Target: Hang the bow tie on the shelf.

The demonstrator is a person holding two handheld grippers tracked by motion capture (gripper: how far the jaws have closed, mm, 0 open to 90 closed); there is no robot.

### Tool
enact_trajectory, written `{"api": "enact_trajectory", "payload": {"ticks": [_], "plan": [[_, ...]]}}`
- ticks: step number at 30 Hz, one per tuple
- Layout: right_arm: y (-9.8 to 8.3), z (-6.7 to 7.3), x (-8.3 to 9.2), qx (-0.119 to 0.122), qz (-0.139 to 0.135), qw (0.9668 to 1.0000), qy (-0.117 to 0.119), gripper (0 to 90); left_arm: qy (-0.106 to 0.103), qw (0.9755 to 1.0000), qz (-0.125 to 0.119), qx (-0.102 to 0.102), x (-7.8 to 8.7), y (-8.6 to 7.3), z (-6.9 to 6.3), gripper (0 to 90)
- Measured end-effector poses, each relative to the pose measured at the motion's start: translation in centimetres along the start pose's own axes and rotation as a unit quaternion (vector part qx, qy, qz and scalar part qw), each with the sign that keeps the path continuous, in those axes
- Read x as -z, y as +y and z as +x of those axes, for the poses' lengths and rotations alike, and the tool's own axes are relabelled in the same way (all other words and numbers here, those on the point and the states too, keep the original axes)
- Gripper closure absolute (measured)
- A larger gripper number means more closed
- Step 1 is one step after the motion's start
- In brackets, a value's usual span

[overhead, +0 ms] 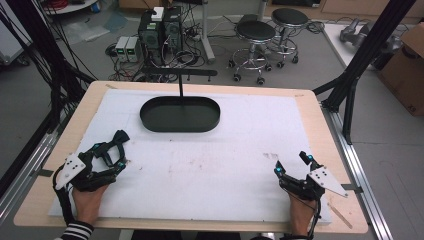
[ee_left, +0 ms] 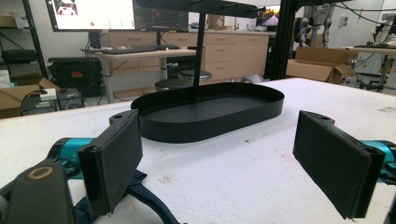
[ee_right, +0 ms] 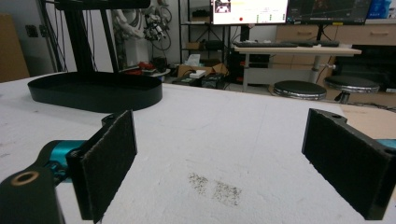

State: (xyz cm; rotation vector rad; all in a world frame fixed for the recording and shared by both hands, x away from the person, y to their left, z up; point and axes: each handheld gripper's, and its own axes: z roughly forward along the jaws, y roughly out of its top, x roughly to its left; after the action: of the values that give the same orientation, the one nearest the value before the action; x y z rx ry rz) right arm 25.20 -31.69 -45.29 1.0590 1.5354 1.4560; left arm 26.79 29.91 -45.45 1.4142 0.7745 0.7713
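A black oval tray (overhead: 179,114) with an upright post and a crossbar stands empty at the back middle of the white mat (overhead: 210,165). My left gripper (overhead: 120,148) rests low at the front left, held by a hand, jaws wide open with nothing between them. In the left gripper view the tray (ee_left: 210,109) lies ahead beyond the open gripper (ee_left: 224,158). My right gripper (overhead: 292,163) rests at the front right, also open and empty. The right gripper view has the tray (ee_right: 95,93) far off at the left, past the open gripper (ee_right: 229,163).
The mat covers a wooden table (overhead: 320,115) with black frame posts (overhead: 370,45) at both sides. Stools (overhead: 255,35) and computer boxes (overhead: 160,30) stand on the floor behind. A dark smudge (ee_right: 215,186) marks the mat ahead of the right gripper.
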Motion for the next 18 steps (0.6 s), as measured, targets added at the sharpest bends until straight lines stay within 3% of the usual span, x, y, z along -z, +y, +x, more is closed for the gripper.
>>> {"api": "enact_trajectory", "payload": {"ticks": [18], "plan": [[-0.04,0.12,0.09,0.004,-0.004,1.0,-0.003,9.2,0.0,1.0,0.006,0.001,-0.12,0.05,0.01,16.1]]}}
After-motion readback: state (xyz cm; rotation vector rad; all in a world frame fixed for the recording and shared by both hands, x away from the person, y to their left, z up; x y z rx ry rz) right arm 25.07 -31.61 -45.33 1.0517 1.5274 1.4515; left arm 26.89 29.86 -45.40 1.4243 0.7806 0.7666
